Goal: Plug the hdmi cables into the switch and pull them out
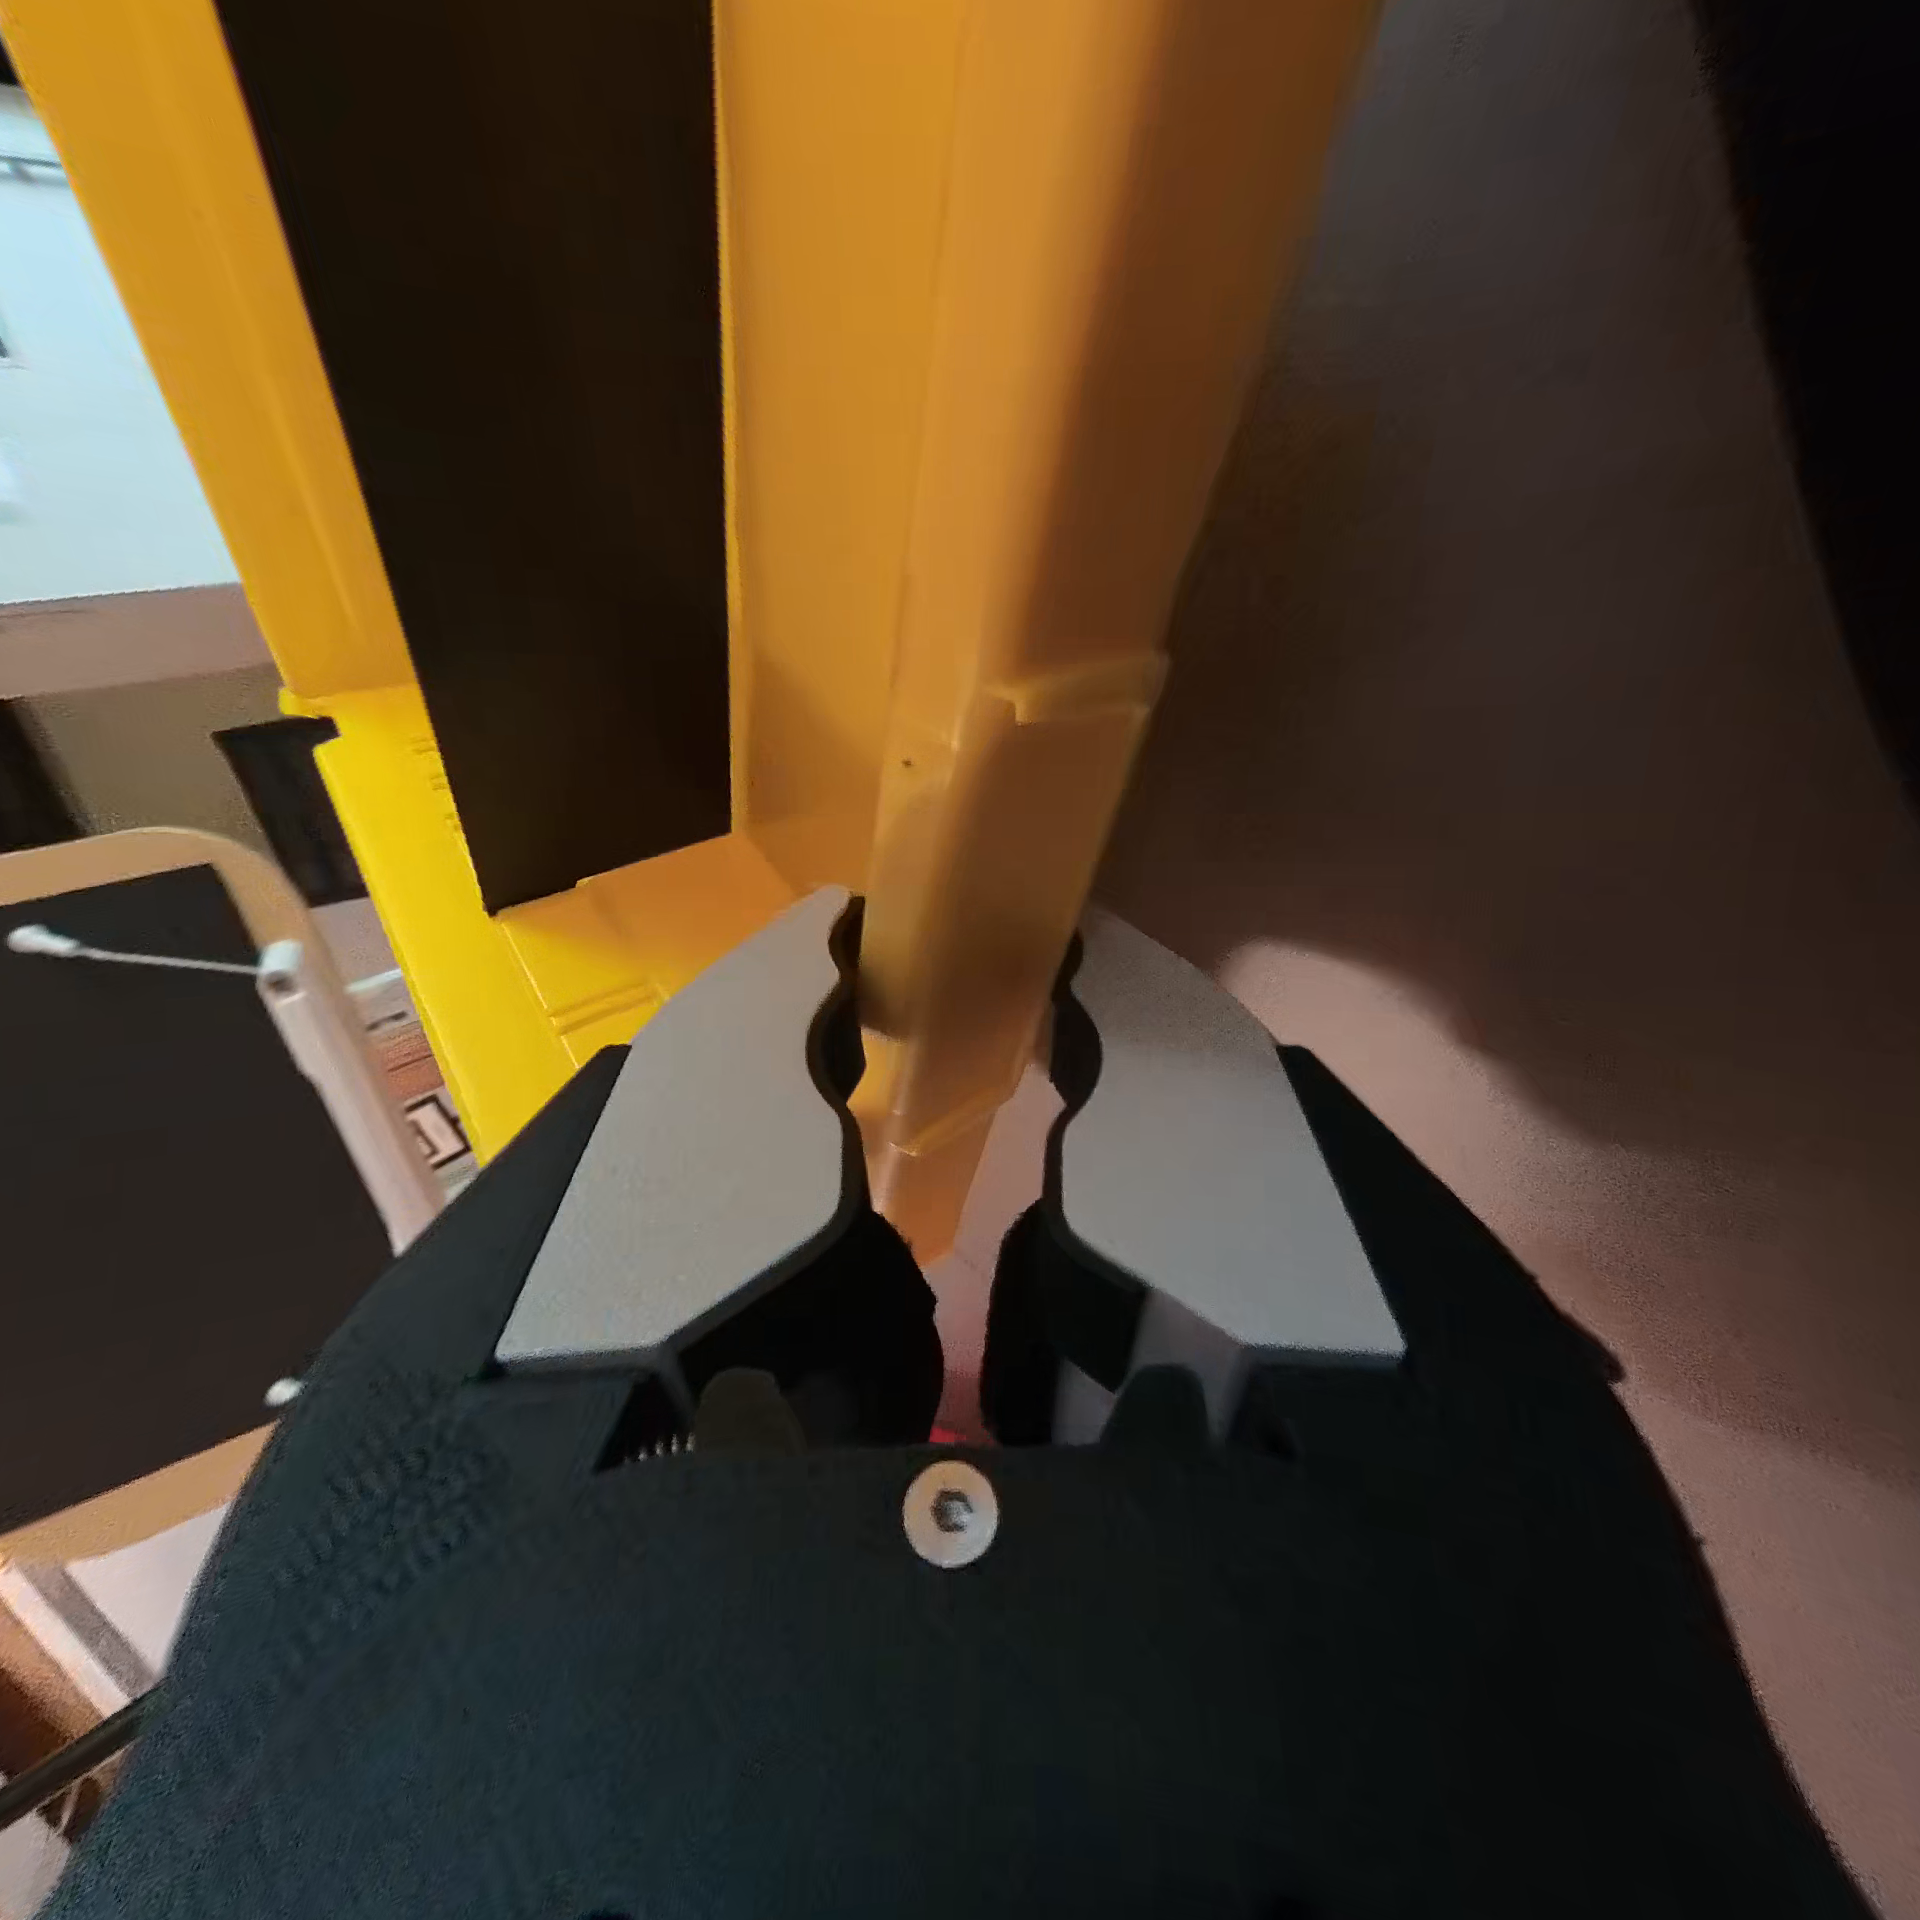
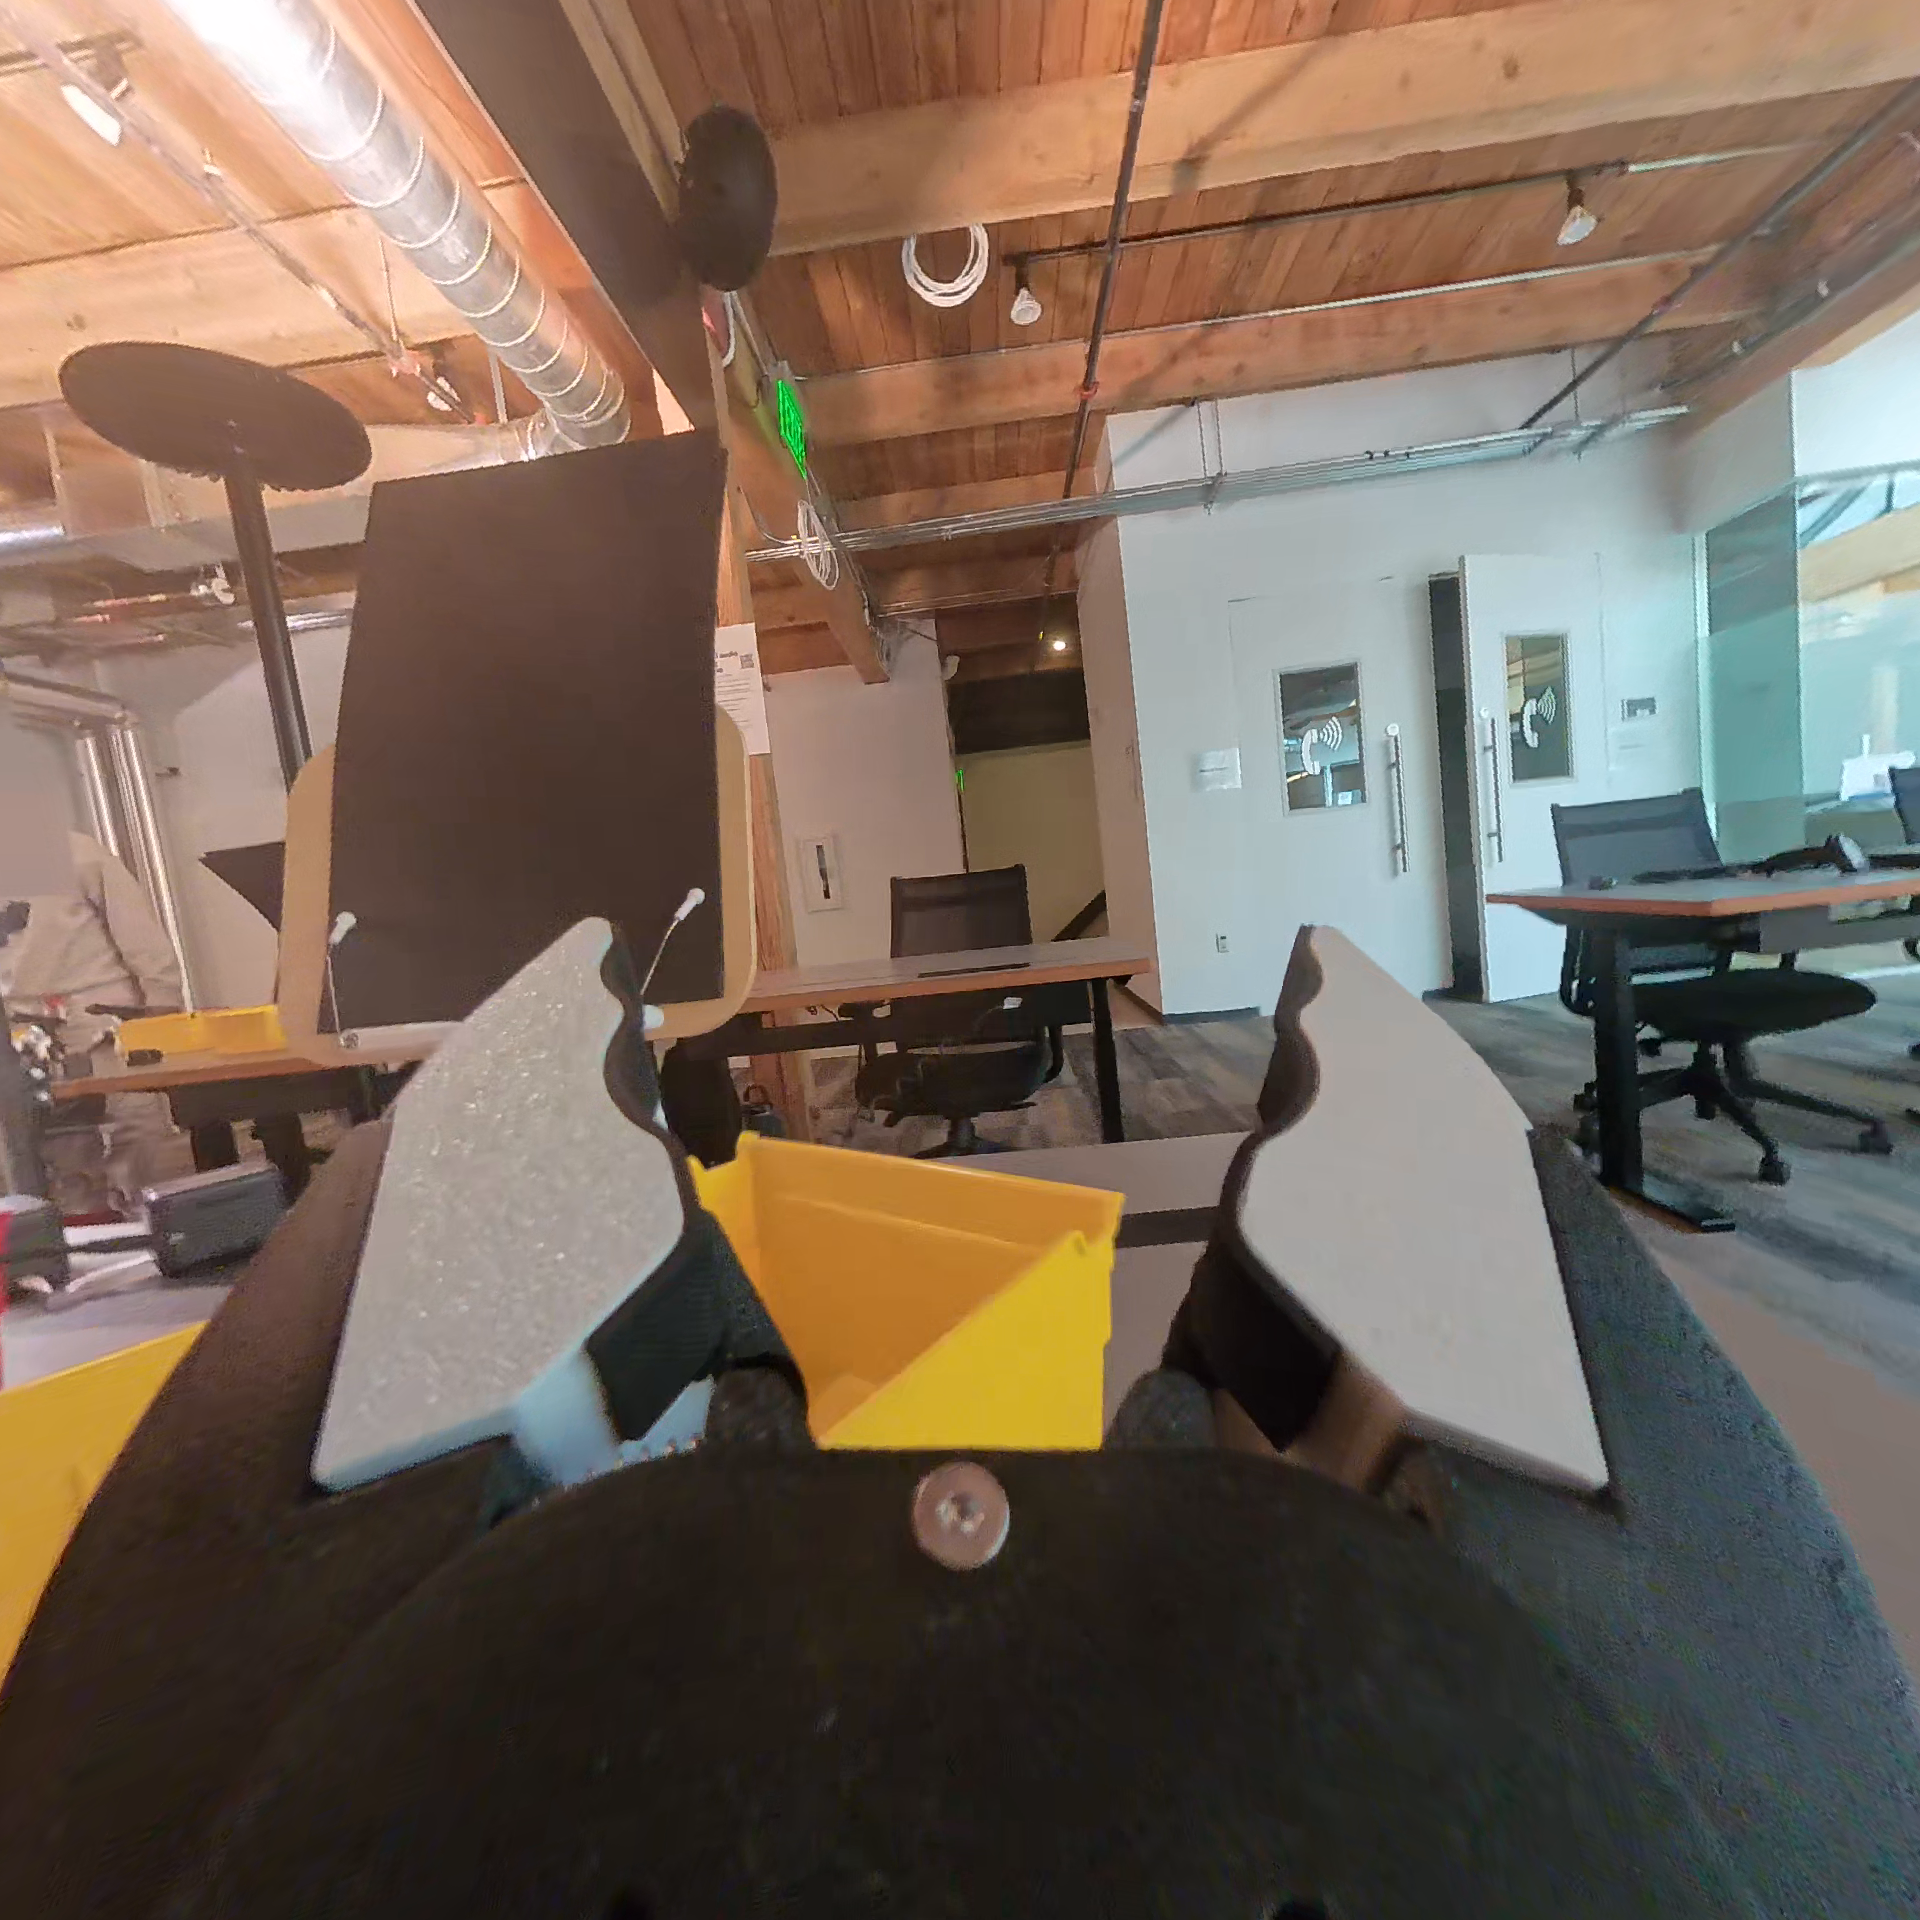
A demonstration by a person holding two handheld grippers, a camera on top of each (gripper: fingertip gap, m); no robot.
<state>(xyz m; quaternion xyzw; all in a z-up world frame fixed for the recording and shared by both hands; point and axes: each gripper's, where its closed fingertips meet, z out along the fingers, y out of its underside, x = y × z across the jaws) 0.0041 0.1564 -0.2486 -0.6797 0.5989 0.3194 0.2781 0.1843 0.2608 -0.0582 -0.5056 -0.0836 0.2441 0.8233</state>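
In the left wrist view my left gripper [image 1: 956, 940] is shut on the side wall of a yellow plastic bin [image 1: 831, 416], pinching the wall near its corner. A dark flat thing [image 1: 499, 416] fills the bin's inside; I cannot tell what it is. In the right wrist view my right gripper [image 2: 956, 956] is open and empty, held level above a table. A yellow bin [image 2: 966, 1320] sits just beyond and below its fingers. No HDMI cable and no switch show in either view.
A black panel in a wooden frame stands on a desk behind [image 2: 530, 727] and shows at the left of the left wrist view [image 1: 156, 1143]. Another yellow bin edge [image 2: 73, 1434] is at lower left. A person [image 2: 83, 935] stands far left. Desks and office chairs [image 2: 1704, 1008] stand right.
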